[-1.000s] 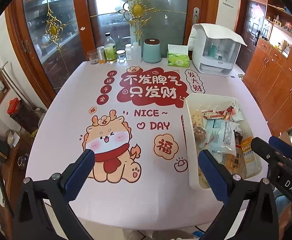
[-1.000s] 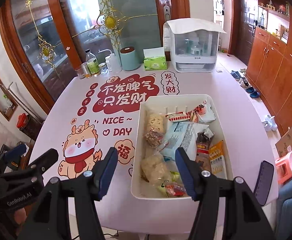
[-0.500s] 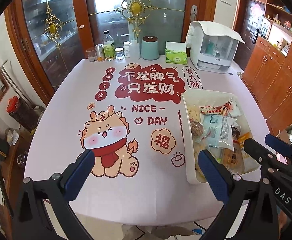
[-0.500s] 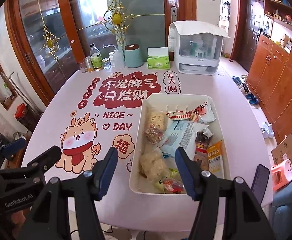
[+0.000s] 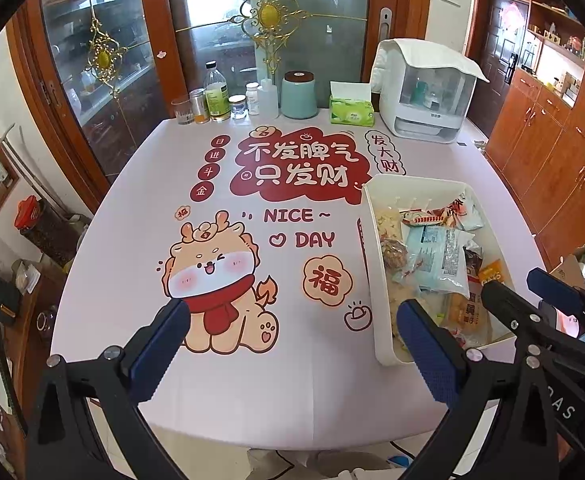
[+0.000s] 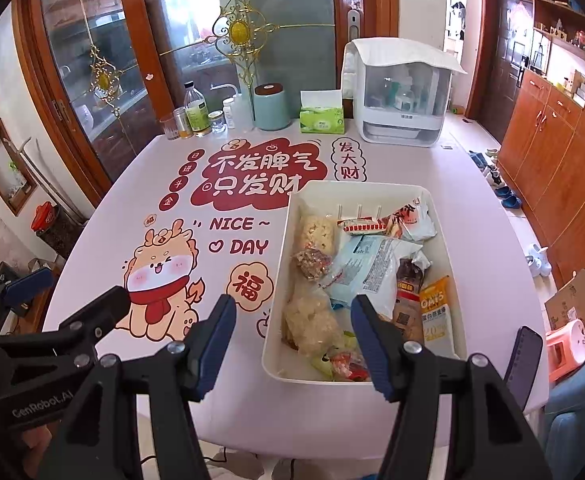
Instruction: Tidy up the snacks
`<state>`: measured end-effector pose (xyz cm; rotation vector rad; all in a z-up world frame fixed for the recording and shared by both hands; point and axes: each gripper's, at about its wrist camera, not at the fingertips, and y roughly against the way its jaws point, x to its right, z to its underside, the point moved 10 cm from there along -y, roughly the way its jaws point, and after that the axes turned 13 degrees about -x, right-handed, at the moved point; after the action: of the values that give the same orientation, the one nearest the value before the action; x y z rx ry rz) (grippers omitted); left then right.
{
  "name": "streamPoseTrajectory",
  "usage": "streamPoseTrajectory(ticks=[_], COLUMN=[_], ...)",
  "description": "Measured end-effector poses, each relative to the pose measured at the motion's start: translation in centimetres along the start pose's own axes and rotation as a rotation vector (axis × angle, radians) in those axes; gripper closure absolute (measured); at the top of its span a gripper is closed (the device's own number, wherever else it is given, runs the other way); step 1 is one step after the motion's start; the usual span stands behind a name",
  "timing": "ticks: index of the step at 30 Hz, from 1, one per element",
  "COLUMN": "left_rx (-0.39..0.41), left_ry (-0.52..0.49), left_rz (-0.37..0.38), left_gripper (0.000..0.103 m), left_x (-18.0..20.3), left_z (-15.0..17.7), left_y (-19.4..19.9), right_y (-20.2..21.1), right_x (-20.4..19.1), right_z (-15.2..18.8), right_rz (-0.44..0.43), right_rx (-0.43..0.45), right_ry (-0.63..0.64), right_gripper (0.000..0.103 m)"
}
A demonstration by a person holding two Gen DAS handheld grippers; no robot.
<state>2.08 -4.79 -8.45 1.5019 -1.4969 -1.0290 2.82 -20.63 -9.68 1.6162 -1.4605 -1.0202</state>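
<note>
I held both tools back from the near edge of the table [image 6: 472, 184], over which a pink printed cloth [image 5: 252, 368] was spread. The right gripper [image 6: 292, 344] had its blue-padded jaws spread wide and gripped nothing; the left gripper [image 5: 292, 344] was likewise agape and empty. The snacks lay together in a white bin [image 6: 276, 280] on the right half of the table, its long axis running away from me, near end toward my tools. Seen along the right gripper, the bin sat straight ahead and just beyond the tips, with a pale lumpy bag [image 6: 310, 320] and a red-and-green wrapper [image 6: 344, 364] at the near end, a light blue packet [image 6: 366, 268] across the middle and an orange oats pouch [image 6: 436, 308] along the right wall. Seen along the left gripper, the same bin [image 5: 376, 248] lay off to the right, past its right finger [image 5: 428, 352], while a cartoon dragon [image 5: 216, 280] on the cloth lay dead ahead. I judged the right hand the nearer by far. Whether the packets were gathered there to stay or waited to be sorted out, I could not tell.
</note>
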Motion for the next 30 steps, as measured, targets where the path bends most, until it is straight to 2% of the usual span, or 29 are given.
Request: streamPoseTrajectory(ticks=[30], left_rx=[-0.031], left_ry=[0.009], left_rz=[-0.001], left_gripper=[0.000], left_x=[0.2], left_z=[-0.6], left_y=[-1.6], right_y=[-0.2], right_x=[-0.2], right_z=[-0.8], right_rz=[-0.005], right_rx=[0.002], right_ry=[-0.006], right_gripper=[0.043])
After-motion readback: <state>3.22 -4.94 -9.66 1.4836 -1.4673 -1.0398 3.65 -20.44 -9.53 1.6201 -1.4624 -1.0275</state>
